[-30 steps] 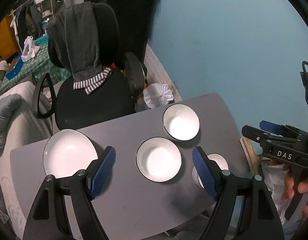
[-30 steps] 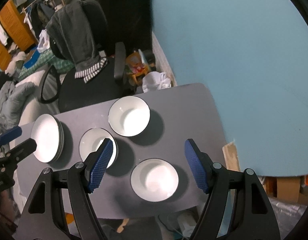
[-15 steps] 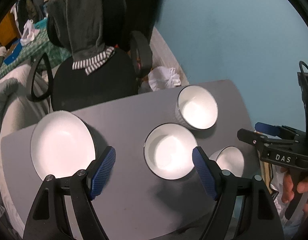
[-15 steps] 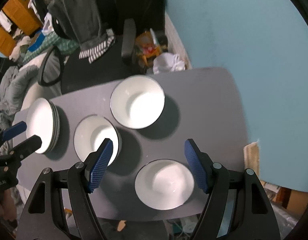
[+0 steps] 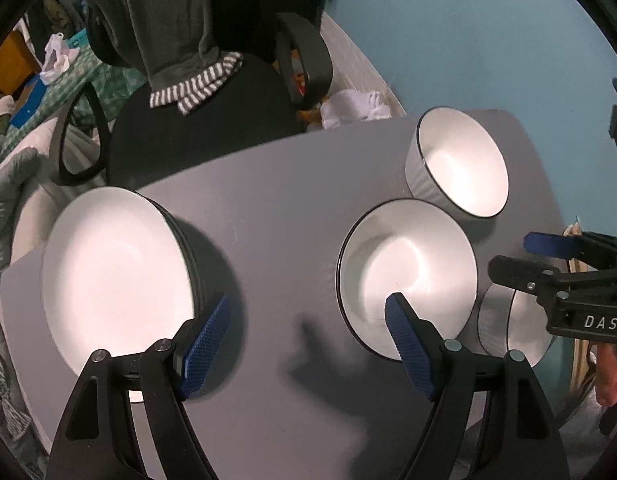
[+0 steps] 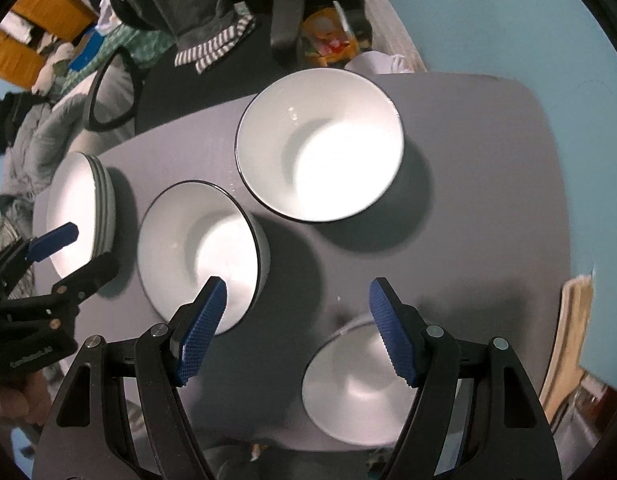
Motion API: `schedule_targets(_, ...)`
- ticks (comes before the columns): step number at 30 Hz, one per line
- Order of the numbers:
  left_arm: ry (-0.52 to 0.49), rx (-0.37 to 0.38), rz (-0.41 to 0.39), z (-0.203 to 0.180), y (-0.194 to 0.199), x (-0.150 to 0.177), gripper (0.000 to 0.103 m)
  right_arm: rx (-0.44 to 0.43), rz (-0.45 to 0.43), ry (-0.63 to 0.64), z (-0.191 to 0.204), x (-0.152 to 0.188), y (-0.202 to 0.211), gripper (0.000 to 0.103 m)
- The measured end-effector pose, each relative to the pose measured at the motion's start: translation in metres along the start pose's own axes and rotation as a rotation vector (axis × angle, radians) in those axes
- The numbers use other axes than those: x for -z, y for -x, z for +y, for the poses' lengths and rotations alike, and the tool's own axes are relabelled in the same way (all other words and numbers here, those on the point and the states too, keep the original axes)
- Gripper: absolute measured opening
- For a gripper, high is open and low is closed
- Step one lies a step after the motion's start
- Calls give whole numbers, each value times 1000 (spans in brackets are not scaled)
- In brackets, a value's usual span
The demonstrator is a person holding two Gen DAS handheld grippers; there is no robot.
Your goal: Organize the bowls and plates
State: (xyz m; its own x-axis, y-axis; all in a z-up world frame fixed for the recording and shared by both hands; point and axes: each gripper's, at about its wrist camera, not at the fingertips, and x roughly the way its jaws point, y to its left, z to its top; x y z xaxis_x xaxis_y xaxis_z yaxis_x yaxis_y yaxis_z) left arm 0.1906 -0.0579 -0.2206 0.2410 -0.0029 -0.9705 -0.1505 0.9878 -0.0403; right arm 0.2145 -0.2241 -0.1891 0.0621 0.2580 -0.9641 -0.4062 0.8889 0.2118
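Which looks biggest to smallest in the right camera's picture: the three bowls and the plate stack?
1. Far bowl.
2. Middle bowl.
3. Near bowl, partly hidden behind a finger, and the plate stack, seen edge-on: too close to rank.

Nearness skews all of this.

On the grey table (image 6: 488, 200), the widest bare stretch runs along the three o'clock side in the right wrist view, from the far bowl (image 6: 320, 144) down toward the near bowl (image 6: 360, 384). A narrower lane of bare grey lies between the middle bowl (image 6: 200, 248) and the far bowl, which sit near each other. In the left wrist view, bare table spreads from centre to twelve o'clock between the stack of plates (image 5: 116, 272) and the middle bowl (image 5: 408, 272). Beyond the twelve o'clock edge stands an office chair (image 5: 212, 120), close against the table.
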Motion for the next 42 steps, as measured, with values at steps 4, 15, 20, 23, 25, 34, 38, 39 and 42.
schedule_targets(4,32,28,21,3,-11,0,80,2,14,30,4,-1,-12,73)
schedule_targets(15,81,53,56,7,-31,-12,80,-5,42,79,7,-3,-36,73)
schedule_targets(20,75,56,72,5,-42,-14,80,-14,70,71,7,-5,-46,73)
schedule_targets(23,82,64,88,4,-47,-15,80,-17,75,67,7,-4,-49,71)
schedule_targets(25,90,76,101,3,-51,-18,77,-19,72,63,6,-3,-50,69)
schedule_targets(34,70,85,124,-8,-56,-28,55,-60,83,12,-9,2,-53,49)
schedule_targets(38,58,102,169,-13,-64,-29,28,-69,74,8,-10,1,-51,38)
schedule_targets(39,58,110,184,-14,-67,-29,24,-68,75,9,-10,2,-51,31)
schedule_targets(42,66,118,181,-15,-66,-29,20,-87,87,6,-7,3,-53,19)
